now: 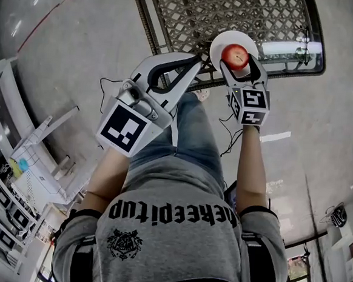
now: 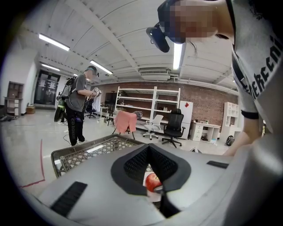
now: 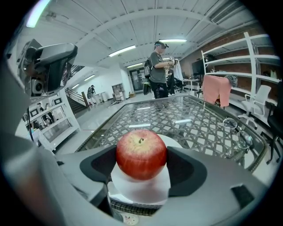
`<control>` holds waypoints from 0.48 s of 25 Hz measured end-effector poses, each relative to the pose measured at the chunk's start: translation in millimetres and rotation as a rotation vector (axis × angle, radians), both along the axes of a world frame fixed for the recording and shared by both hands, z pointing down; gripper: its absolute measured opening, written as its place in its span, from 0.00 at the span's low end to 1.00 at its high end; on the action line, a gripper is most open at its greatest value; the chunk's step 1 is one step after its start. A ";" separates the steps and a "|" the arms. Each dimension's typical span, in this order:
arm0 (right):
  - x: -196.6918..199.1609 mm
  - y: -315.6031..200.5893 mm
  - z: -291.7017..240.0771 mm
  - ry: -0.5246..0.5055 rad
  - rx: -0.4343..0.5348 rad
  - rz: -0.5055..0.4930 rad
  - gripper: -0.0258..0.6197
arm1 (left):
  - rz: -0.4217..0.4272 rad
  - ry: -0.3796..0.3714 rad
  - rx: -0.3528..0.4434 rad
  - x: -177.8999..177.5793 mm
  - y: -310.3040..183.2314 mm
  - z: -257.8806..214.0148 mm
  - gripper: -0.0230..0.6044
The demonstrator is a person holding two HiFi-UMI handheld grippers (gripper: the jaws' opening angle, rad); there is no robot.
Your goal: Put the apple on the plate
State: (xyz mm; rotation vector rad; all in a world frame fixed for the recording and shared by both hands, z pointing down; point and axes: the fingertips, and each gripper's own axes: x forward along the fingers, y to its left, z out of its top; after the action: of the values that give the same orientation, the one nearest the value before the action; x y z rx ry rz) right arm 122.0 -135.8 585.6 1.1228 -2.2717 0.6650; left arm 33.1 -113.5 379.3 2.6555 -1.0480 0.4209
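Head view, left of frame: the left claw [image 1: 196,61] is pressed together on nothing, idle near the bench [image 1: 193,11] edge. Centre-right, the right claw [image 1: 238,63] pinches the red apple [image 1: 235,54] directly over the white plate [image 1: 223,40], seemingly touching it. Best play, I'd say: settle it square, spread gently, then back straight out so it won't roll.
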 end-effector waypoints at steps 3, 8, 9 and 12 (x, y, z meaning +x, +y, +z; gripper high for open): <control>-0.4 0.3 -0.3 -0.001 0.002 -0.002 0.60 | 0.002 -0.001 -0.003 -0.1 0.3 0.3 0.07; 0.6 0.4 2.3 -0.019 0.003 0.008 0.61 | 0.006 -0.004 0.004 2.3 0.1 1.2 0.07; 1.4 0.6 2.2 -0.027 0.001 0.017 0.61 | 0.007 -0.004 0.005 2.6 0.2 0.9 0.07; 3.2 1.4 2.1 -0.029 -0.010 0.031 0.63 | 0.007 -0.004 0.006 1.7 0.2 -0.8 0.07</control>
State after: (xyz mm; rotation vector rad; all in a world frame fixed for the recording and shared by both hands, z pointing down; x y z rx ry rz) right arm 125.2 -134.3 587.8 1.1530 -2.2770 0.7079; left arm 34.9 -113.3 378.5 2.6655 -1.0432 0.4251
